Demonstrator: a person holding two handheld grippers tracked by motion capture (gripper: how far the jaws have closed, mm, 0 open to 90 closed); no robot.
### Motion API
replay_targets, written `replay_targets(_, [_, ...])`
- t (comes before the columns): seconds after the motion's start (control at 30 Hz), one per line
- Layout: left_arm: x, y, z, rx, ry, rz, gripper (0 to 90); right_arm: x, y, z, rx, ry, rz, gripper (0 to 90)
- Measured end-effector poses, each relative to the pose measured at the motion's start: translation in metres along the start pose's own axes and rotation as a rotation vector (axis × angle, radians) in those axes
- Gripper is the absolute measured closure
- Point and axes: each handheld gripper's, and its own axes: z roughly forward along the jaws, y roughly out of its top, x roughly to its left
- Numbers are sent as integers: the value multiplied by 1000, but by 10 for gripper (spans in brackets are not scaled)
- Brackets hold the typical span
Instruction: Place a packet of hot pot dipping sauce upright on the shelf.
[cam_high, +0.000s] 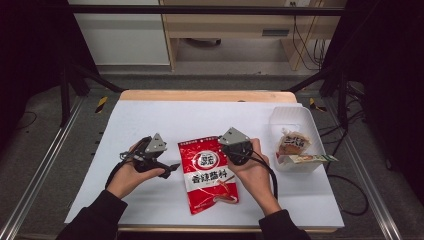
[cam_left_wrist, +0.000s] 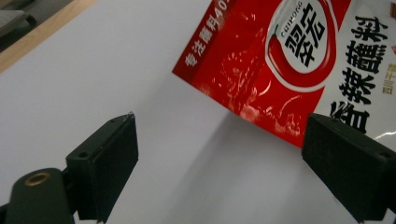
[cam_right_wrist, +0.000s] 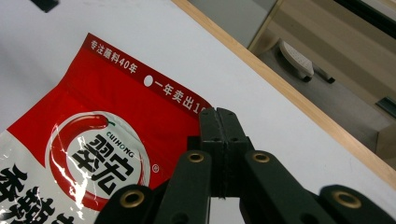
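Red seasoning pouch (cam_high: 209, 175) lies flat, face up, on the white sheet (cam_high: 150, 120) near the table's front edge, centre, between the two hands. Red top with white Chinese text and a chili logo, white band with black characters below. Its top-right corner sits by the right gripper (cam_high: 231, 145); in the right gripper view that gripper's jaws are pressed together, tips over the pouch's (cam_right_wrist: 93, 93) top-right corner. Cannot tell whether a thin edge of foil is caught between them or they just overlap it. Right hand (cam_high: 252, 172) wraps the gripper body, cable looping back along the wrist.

Left gripper (cam_high: 172, 167) just beside the pouch's left edge, pointing toward it, apart from it. In the left gripper view its jaws are spread wide with nothing between them except bare sheet; the pouch (cam_left_wrist: 299, 56) is ahead, its red edge near the right-hand jaw. Left hand (cam_high: 131, 170) in a dark sleeve.

Surface: white sheet over a light wood tabletop (cam_high: 205, 95), wood strip showing along the far edge.

Container: clear plastic tub (cam_high: 290, 117) at the right side of the sheet, well apart from the pouch. Inside it a round wrapped snack (cam_high: 294, 142); a long flat packet (cam_high: 307, 159) lies across its front rim, sticking out to the right.

Room: grey floor, black frame struts (cam_high: 320, 75) either side, aluminium rail (cam_high: 40, 165) on the left, pale cabinet (cam_high: 120, 35) and wood furniture with cables (cam_high: 310, 45) behind.
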Motion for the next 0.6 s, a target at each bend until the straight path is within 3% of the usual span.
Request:
replay_targets(0.27, [0,6,-6,-10,-7,-3,123,9,14,-16,-54,27,-37,900])
replay_targets(0.47, [-1,7,-13,-14,-10,18,139,15,22,-22,-60,47,-70,900])
replay_targets(0.6, [0,7,-12,-25,-38,17,177,19,26,-26,-66,58,-84,900])
